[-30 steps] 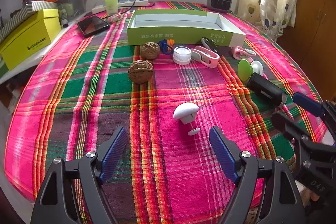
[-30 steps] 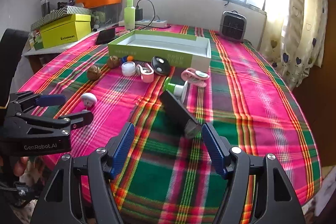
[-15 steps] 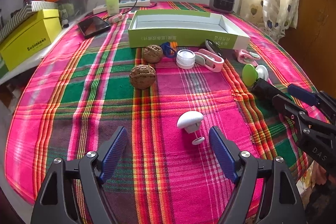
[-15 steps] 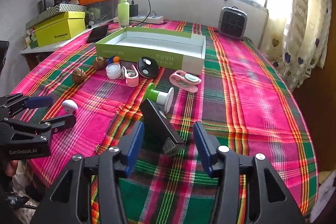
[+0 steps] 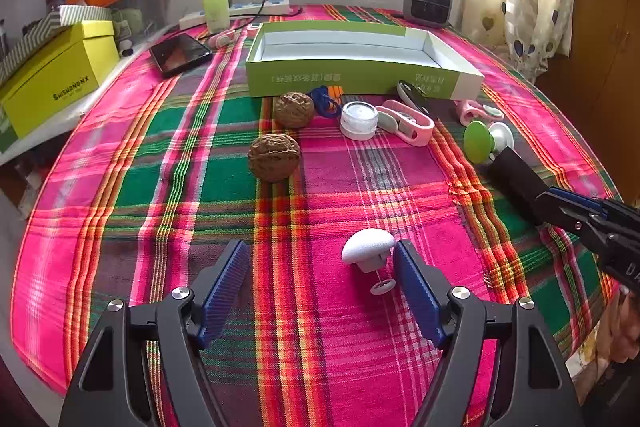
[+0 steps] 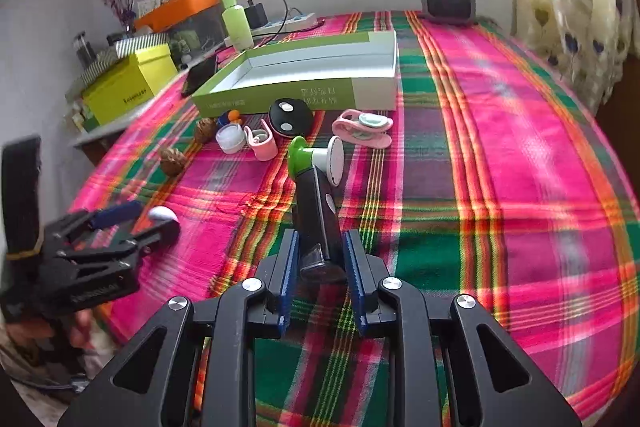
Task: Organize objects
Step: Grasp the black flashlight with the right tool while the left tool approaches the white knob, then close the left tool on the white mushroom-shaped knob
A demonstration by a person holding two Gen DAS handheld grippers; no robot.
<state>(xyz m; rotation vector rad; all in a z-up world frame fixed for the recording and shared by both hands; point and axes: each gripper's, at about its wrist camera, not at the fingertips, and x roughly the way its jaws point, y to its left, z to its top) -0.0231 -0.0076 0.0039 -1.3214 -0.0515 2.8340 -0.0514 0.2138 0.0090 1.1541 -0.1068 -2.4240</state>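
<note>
Plaid cloth (image 5: 168, 163), pink and green, covered the table under both grippers. From the left wrist, the left gripper (image 5: 322, 291) stood wide, its jaws having just eased in a little, with the white knob (image 5: 367, 247) between them but hard against the right pad (image 5: 416, 291), the other pad well apart from it. I judged a squeeze from there might shove the knob sideways or tip it on its thin stem before both pads met it. Two walnuts (image 5: 274, 163) lay further off, then a white jar (image 5: 359, 119) and pink clips (image 5: 406, 121) just before the green box (image 5: 352, 81), which was empty and open. From the right wrist, the right gripper (image 6: 320, 265) had just been closing on the black bar (image 6: 318, 215); its pads were against the bar's near end, gripping it there alone. Held so near the end, the long bar could droop or twist out as it rose, I thought. Its far end touched the green-and-white spool (image 6: 316, 157), which a careless lift might roll. The black disc (image 6: 290, 117) and the clips crowded the path to the box.
</note>
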